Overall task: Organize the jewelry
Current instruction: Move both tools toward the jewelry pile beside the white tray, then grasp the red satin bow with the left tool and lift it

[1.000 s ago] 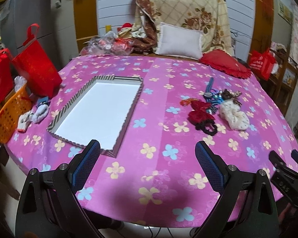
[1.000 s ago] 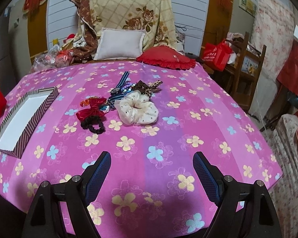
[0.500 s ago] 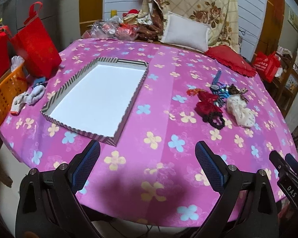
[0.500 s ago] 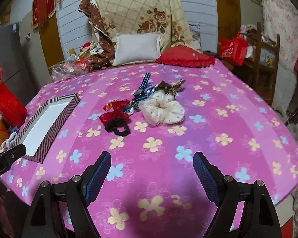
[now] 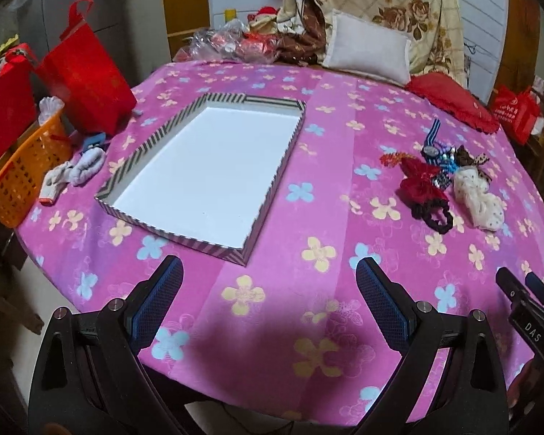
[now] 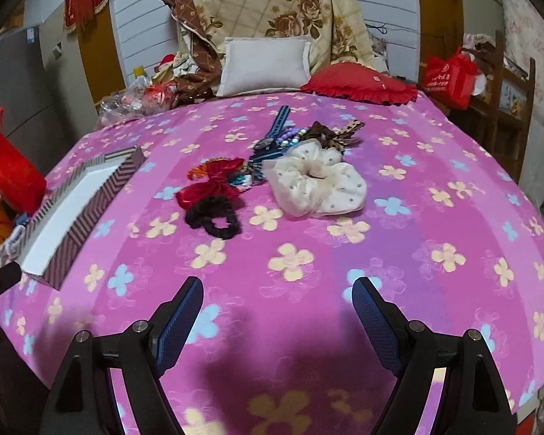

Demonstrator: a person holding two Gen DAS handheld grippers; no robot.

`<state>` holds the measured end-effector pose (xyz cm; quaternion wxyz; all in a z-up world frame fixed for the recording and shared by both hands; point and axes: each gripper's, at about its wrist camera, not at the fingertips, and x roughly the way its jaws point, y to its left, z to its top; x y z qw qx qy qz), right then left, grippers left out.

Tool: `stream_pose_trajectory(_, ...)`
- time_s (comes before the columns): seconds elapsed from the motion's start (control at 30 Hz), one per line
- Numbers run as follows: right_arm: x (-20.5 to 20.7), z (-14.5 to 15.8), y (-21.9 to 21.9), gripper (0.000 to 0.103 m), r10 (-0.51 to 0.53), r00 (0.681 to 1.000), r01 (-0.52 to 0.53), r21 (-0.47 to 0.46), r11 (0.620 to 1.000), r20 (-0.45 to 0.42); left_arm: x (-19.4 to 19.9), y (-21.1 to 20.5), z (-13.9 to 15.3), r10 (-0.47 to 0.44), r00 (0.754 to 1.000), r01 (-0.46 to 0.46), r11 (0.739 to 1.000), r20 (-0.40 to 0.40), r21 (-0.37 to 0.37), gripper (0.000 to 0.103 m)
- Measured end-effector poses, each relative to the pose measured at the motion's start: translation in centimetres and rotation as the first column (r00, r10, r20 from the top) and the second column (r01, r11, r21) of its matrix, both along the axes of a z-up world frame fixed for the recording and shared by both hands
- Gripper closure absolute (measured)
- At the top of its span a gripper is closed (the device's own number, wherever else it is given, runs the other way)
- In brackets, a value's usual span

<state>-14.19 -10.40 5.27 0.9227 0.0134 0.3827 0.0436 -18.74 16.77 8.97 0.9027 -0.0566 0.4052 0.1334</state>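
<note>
A striped box lid with a white inside lies empty on the pink flowered tablecloth; its edge also shows in the right wrist view. A heap of accessories lies to its right: a red bow, a black scrunchie, a cream scrunchie, a blue-strapped watch, beads and a brown bow. The heap also shows in the left wrist view. My left gripper is open and empty near the table's front edge. My right gripper is open and empty, short of the heap.
A red bag, an orange basket and socks sit at the table's left. A white pillow and red cushion lie at the back. A wooden chair stands at the right.
Both grippers have moved forward and higher over the table; the box lid and the heap appear nearer. Both stay open and empty.
</note>
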Motion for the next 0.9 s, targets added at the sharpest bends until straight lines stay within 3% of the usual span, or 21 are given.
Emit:
stream_pose_trajectory(0.33,0.8,-0.7,-6.6,0.024,-0.117,0.993,0.118,0.053,0.992,-0.014,2.1,-1.7,-0.9,-0.045,0.997,0.044,0.999,-0.056,-0.015,0.006)
stream_pose_trajectory(0.6,-0.5,-0.9,-9.1,0.024,-0.143,0.989,0.145,0.121,0.982,-0.026,6.8,-2.2,-0.4,-0.127,0.989,0.114,0.981,-0.073,-0.160,0.006)
stream_pose_trajectory(0.9,-0.4,-2.0,-9.4,0.024,-0.123,0.992,0.126,0.147,0.981,-0.027,15.8,-5.2,-2.8,-0.255,0.957,0.213,0.942,-0.141,-0.260,0.009)
